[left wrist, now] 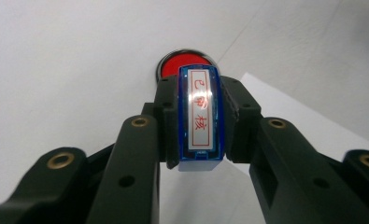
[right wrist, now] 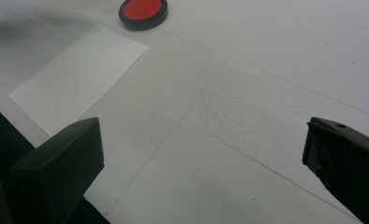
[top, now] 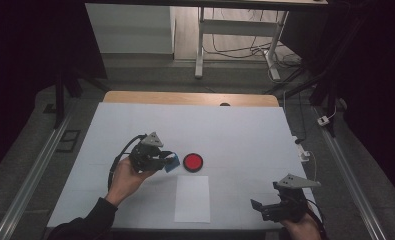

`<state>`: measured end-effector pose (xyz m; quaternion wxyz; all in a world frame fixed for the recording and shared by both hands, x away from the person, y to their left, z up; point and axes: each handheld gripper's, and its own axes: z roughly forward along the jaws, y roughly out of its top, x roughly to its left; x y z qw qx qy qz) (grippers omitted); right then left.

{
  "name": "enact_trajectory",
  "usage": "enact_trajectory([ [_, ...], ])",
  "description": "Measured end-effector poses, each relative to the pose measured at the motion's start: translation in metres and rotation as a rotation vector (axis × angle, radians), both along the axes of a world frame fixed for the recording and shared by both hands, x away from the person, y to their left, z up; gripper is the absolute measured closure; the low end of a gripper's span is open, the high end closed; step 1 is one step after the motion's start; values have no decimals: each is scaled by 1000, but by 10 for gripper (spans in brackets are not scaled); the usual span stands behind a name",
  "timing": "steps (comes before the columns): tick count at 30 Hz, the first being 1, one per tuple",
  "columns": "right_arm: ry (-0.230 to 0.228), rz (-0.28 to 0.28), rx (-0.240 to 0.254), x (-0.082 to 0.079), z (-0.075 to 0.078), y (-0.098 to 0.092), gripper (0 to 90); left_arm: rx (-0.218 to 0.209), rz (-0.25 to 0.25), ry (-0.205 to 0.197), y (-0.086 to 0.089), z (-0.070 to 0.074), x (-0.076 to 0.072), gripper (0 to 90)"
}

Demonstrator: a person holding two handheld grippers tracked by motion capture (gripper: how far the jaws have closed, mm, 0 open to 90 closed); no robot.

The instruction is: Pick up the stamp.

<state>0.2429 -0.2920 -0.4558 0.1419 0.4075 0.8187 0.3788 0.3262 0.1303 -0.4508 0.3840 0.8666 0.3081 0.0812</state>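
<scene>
Blue stamp [left wrist: 201,116] is sitting clamped between the black jaws of the left tool [top: 160,160], its clear-blue case standing on end with a white label facing the left gripper view. Red characters are showing on that label, but glare is washing out the middle one, so it is hard to read. The stamp's underside is facing away from every camera. In the high view the stamp is appearing as a small blue patch at the tool's tip, just left of the red ink pad [top: 193,162], and whether it is touching the pad cannot be told from there. In the left gripper view the stamp is covering the pad's near half, leaving a red arc and a dark rim showing above it.

A white sheet of paper [top: 192,198] is lying flat on the counter [top: 245,135], just in front of the pad and near the edge closest to the person. The right tool [top: 267,205] is resting at that near edge, well apart from the pad, its jaws standing wide with nothing between them. The person's right hand is being cut off by the bottom of the high view, and the room beyond the counter is lying in shadow.
</scene>
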Motion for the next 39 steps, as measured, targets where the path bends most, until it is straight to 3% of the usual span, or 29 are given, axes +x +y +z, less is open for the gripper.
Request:
enact_trajectory([
  [10, -3, 3, 0, 0, 0, 0, 0, -58, -31, 1, 4, 12, -23, 706],
  [21, -1, 4, -2, 0, 0, 0, 0, -120, -69, -49, 7, 12, -45, 706],
  [31, 0, 10, -6, 0, 0, 1, 0, -171, -132, -63, -3, 15, -58, 706],
  [39, -5, 9, -10, -1, 0, 1, 0, -172, -141, -65, -5, 15, -59, 706],
])
